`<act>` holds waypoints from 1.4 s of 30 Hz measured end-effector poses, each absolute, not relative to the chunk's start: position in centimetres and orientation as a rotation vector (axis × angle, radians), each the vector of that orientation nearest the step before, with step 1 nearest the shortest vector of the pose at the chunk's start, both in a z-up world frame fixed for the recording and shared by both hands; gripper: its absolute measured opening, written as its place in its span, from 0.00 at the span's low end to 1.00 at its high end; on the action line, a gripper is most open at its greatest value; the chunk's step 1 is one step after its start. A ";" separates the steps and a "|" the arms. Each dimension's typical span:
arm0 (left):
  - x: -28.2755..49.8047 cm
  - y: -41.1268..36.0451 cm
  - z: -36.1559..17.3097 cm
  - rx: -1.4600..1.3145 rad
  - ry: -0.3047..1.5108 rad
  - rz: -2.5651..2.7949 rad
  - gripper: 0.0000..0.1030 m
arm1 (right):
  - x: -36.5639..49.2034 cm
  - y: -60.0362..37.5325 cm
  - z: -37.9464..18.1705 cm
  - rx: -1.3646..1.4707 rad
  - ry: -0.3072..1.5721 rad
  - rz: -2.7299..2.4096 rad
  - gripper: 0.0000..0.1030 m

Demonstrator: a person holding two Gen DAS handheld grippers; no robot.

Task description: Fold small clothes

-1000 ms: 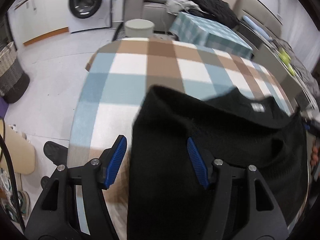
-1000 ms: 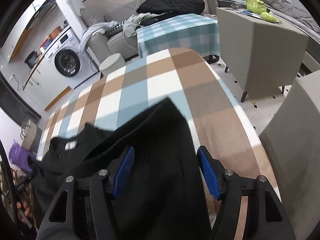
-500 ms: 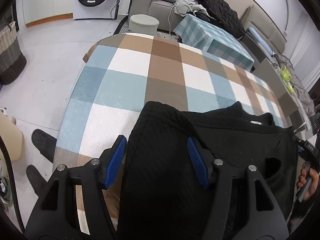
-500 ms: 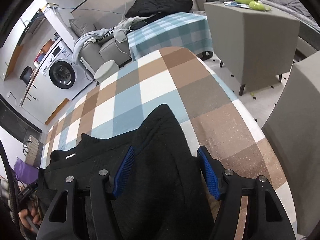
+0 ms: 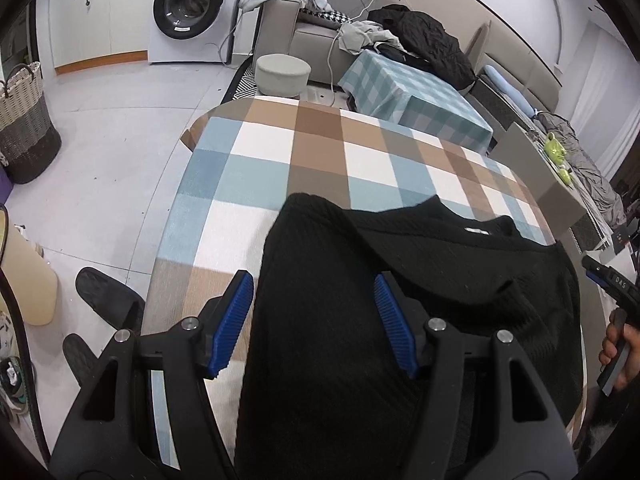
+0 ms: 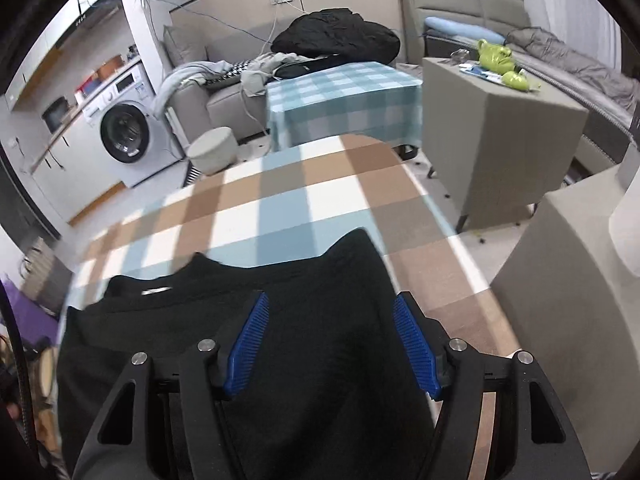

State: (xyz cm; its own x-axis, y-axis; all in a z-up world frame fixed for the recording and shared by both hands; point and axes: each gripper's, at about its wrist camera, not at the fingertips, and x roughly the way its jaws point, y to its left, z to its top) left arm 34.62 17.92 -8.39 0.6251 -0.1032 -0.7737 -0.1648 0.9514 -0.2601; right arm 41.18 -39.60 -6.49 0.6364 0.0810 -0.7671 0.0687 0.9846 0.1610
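Note:
A black knit sweater [image 5: 460, 272] lies spread on the checked tablecloth [image 5: 280, 152], with a white neck label [image 5: 478, 231] on its far side. My left gripper [image 5: 311, 280] hovers open above the sweater's left part, which looks folded inward. The blue pads stand apart and the left pad is clear of the cloth's edge. In the right wrist view the same sweater [image 6: 320, 272] fills the near table [image 6: 280, 200]. My right gripper [image 6: 331, 298] is open over its right part, and nothing is pinched between the pads. A hand [image 5: 624, 344] shows at the left view's right edge.
Beyond the table stand a round grey stool [image 5: 283, 74], a low table with a teal checked cover [image 5: 416, 96], a sofa piled with clothes [image 5: 416, 36] and a washing machine [image 5: 188, 8]. A grey cabinet [image 6: 496, 132] stands right of the table. A laundry basket [image 5: 24, 120] and slippers [image 5: 108, 300] are on the floor at left.
Both grippers have lifted and drawn back from the sweater, so more table and room shows. The jaws have stayed equally wide. The sweater lies where it was.

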 end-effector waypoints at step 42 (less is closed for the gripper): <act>41.6 15.8 -12.4 -0.191 1.030 0.060 0.59 | 42.5 -34.4 -9.0 0.148 0.911 0.127 0.50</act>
